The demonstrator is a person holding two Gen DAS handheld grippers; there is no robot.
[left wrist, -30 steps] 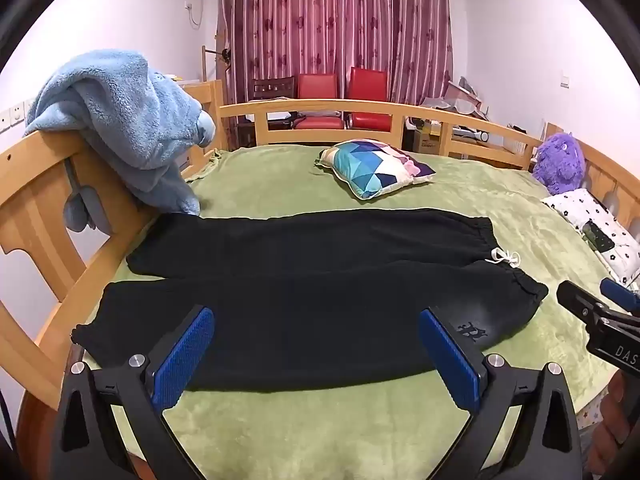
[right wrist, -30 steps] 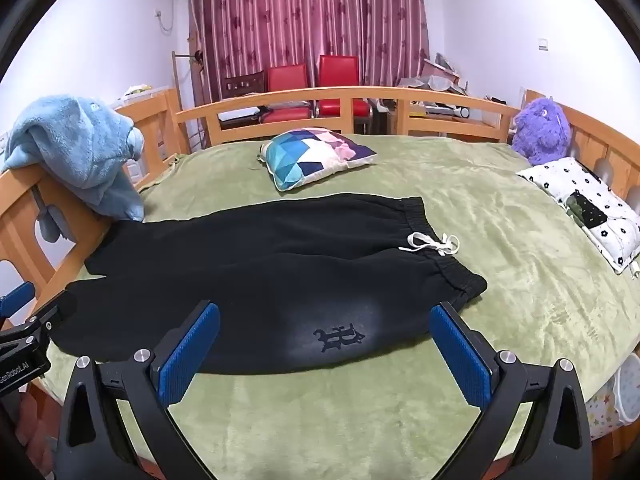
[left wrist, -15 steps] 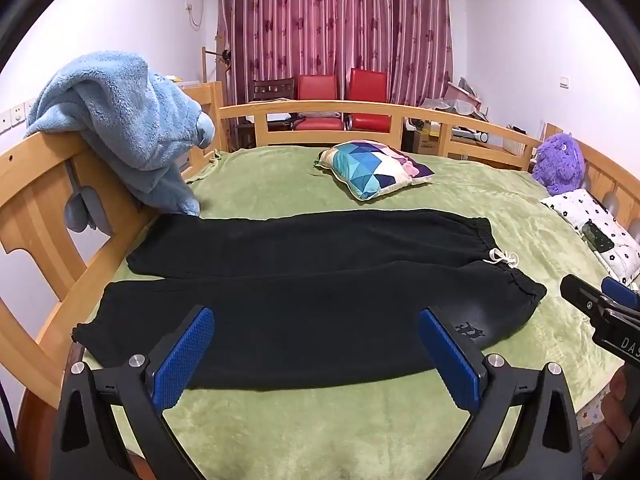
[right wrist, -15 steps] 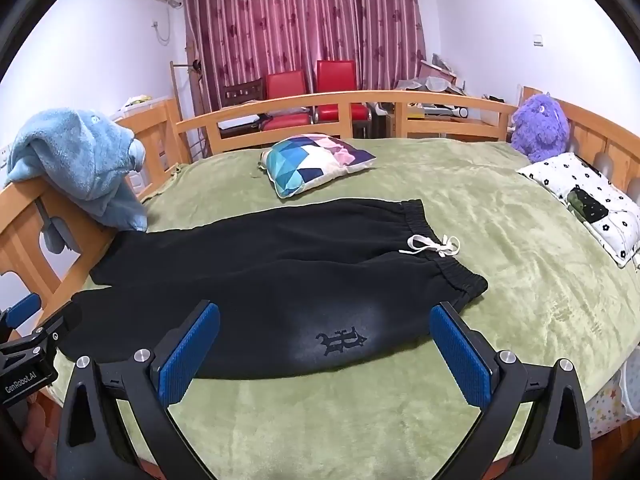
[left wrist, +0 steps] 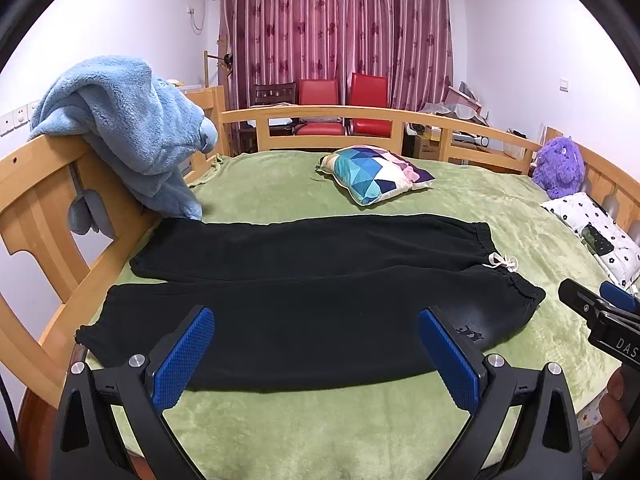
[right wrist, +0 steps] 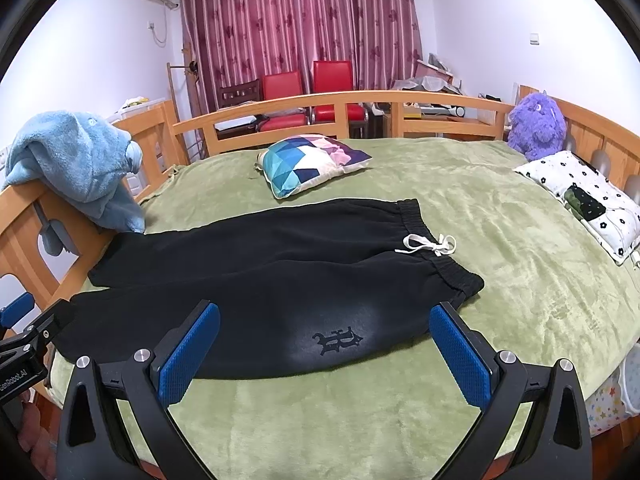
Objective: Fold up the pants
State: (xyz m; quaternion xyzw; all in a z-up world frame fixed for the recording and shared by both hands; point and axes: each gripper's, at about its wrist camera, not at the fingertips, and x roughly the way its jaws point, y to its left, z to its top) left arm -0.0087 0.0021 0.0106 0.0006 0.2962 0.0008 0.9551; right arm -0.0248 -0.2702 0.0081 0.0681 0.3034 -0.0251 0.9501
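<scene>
Two tools, both spread wide and grasping nothing: left tool (left wrist: 316, 354) and right tool (right wrist: 325, 350) hover above the near edge of the bed (right wrist: 520, 240). Black pants (left wrist: 312, 280) lie flat on the green bedspread just beyond the blue pads (left wrist: 182, 360), legs side by side, waistband with white drawstring (right wrist: 428, 245) to the right. Farther off: patterned pillow (left wrist: 376, 172), blue blanket (left wrist: 128, 128) draped over the wooden rail, purple plush toy (right wrist: 536, 124)

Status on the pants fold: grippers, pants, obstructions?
Left gripper and right gripper open, empty. Black pants flat, unfolded on green bed. Nothing on them.
</scene>
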